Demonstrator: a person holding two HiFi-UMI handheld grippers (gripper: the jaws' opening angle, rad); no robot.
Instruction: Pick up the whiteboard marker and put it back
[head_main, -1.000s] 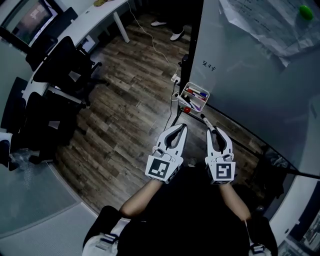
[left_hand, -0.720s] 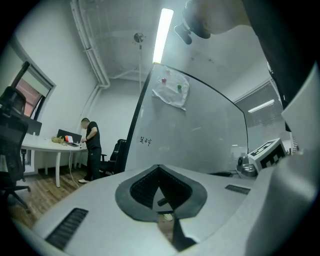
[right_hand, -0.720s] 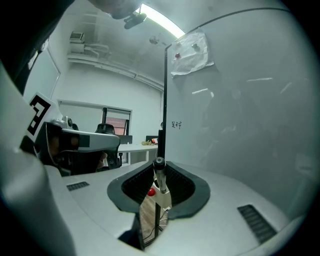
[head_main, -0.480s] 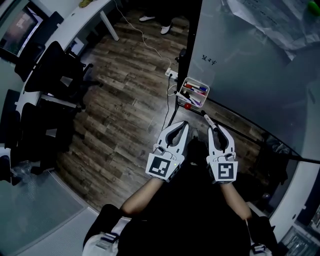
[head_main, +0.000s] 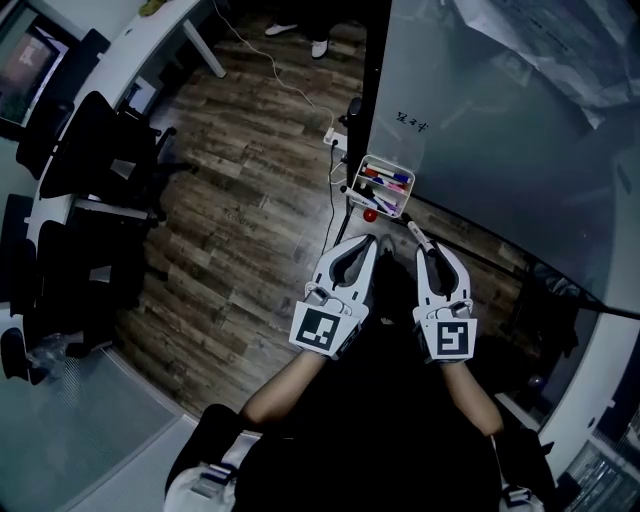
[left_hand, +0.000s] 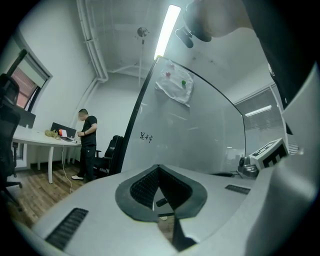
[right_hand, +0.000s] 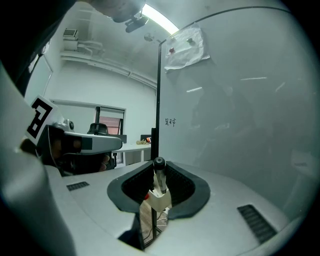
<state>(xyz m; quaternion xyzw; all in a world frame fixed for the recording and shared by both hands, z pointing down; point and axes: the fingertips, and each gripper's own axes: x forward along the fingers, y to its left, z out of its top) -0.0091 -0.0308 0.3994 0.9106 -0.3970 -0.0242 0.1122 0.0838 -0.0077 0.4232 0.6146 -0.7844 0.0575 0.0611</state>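
Note:
A whiteboard marker (head_main: 419, 237) with a black cap sticks forward out of my right gripper (head_main: 428, 250), which is shut on its barrel. In the right gripper view the marker (right_hand: 159, 176) stands between the pads, cap toward the whiteboard (right_hand: 230, 120). Just ahead of both grippers a white marker tray (head_main: 401, 200) hangs at the whiteboard's (head_main: 480, 130) lower left and holds several markers. My left gripper (head_main: 371, 242) is beside the right one, a little short of the tray, shut with nothing in it. In its own view the left gripper (left_hand: 159, 169) points toward the board (left_hand: 195, 125).
Black office chairs (head_main: 95, 150) and a white desk (head_main: 150, 40) stand at the left. A power strip with a cable (head_main: 333, 140) lies on the wood floor by the board's post. A person (left_hand: 88, 142) stands at the desk. Papers (head_main: 540, 40) hang on the board.
My left gripper has edged forward toward the tray. The right gripper has kept its hold on the marker and hardly moved. The head view has shifted slightly.

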